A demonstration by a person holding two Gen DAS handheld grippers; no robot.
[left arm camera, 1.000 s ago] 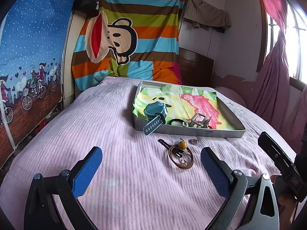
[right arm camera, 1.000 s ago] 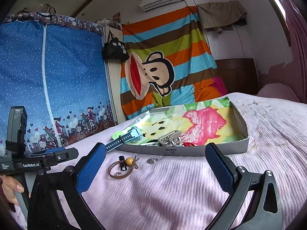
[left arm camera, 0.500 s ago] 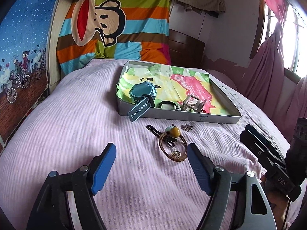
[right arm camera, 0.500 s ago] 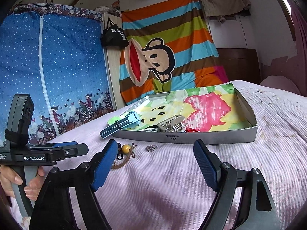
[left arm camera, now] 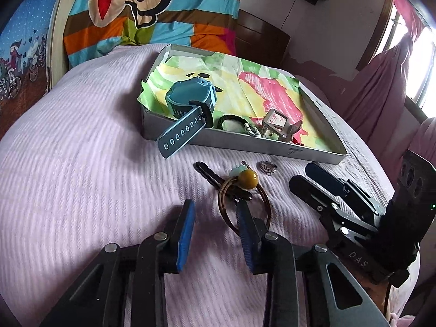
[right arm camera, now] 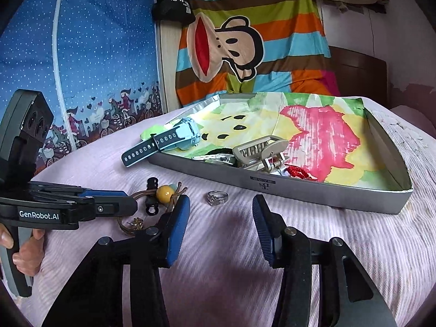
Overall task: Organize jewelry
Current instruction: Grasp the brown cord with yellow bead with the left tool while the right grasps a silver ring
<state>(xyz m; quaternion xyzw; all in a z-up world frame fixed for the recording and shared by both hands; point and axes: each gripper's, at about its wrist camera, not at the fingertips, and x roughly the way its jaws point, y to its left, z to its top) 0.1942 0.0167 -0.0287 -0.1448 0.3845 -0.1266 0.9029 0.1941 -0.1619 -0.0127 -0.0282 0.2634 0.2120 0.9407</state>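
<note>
Loose jewelry on the pink bed (left arm camera: 81,190) before a paper-lined tray (left arm camera: 245,147).
Left gripper (left arm camera: 215,218) fingers released, its right finger over the brown cord bracelet (left arm camera: 261,199) with a yellow bead (left arm camera: 248,179). Right gripper (right arm camera: 220,212) fingers released just short of the silver ring (right arm camera: 216,197). The blue watch (left arm camera: 188,103) hangs over the tray's edge.

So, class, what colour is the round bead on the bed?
Mustard yellow bead; clearest in the left wrist view.

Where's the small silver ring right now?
The small silver ring lies on the pink bedspread, just outside the grey tray's near wall, right of the yellow bead.
</note>
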